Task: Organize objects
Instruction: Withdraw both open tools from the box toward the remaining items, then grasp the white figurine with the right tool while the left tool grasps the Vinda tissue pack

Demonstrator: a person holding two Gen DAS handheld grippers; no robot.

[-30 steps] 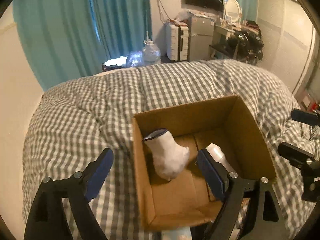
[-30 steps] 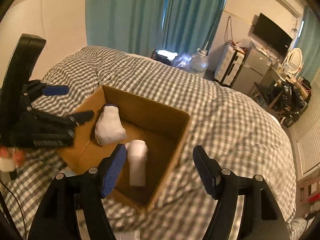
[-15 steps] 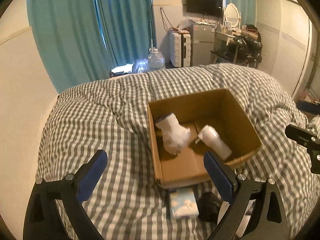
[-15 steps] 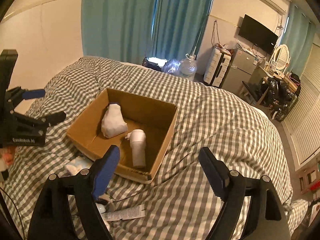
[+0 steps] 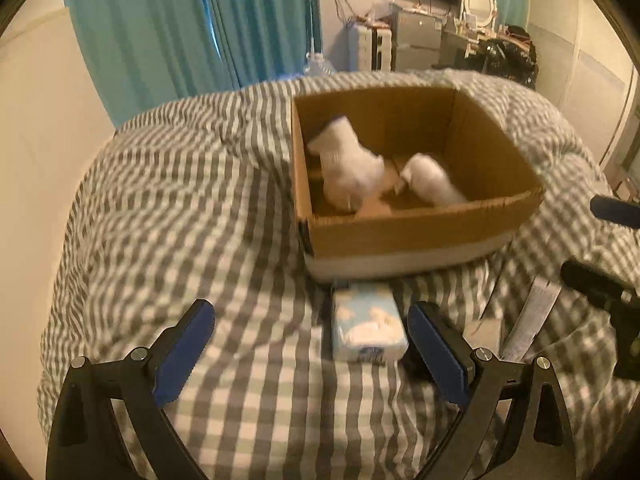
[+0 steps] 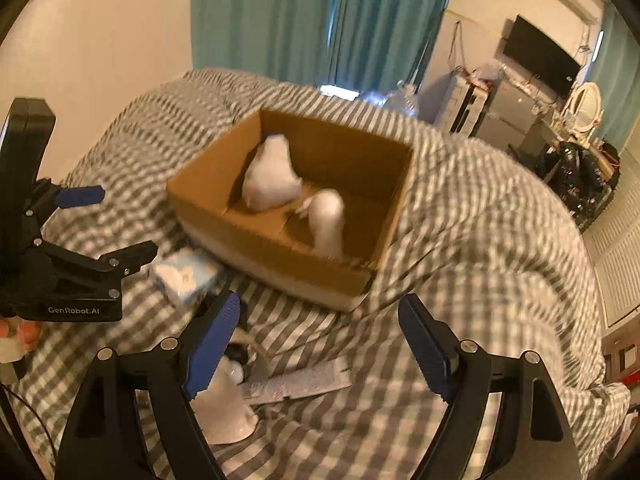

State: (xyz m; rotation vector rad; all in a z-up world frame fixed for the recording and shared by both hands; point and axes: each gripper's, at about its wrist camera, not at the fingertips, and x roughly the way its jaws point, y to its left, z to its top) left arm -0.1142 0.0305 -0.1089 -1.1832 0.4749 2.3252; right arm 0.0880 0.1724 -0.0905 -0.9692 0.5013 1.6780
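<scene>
An open cardboard box (image 5: 420, 236) (image 6: 280, 244) sits on the checked duvet. Inside lie a white sock-like bundle (image 5: 348, 164) (image 6: 270, 178) and a white bottle (image 5: 434, 186) (image 6: 328, 220). In front of the box lies a tissue pack (image 5: 366, 328) (image 6: 182, 278). A flat white tube (image 6: 296, 382) (image 5: 530, 324) and a white rounded object (image 6: 224, 412) lie on the duvet near my right gripper. My left gripper (image 5: 310, 354) is open and empty, just short of the tissue pack. My right gripper (image 6: 324, 344) is open and empty above the tube.
A small black object (image 5: 414, 364) lies beside the tissue pack. The bed (image 5: 160, 220) meets a cream wall on the left. Teal curtains (image 5: 192, 28), a water jug, suitcase, dresser and TV stand behind the bed.
Both grippers have pulled back from the box and dropped lower toward the duvet. The tissue pack, tube and white rounded object now show in front of the box. Both stay open.
</scene>
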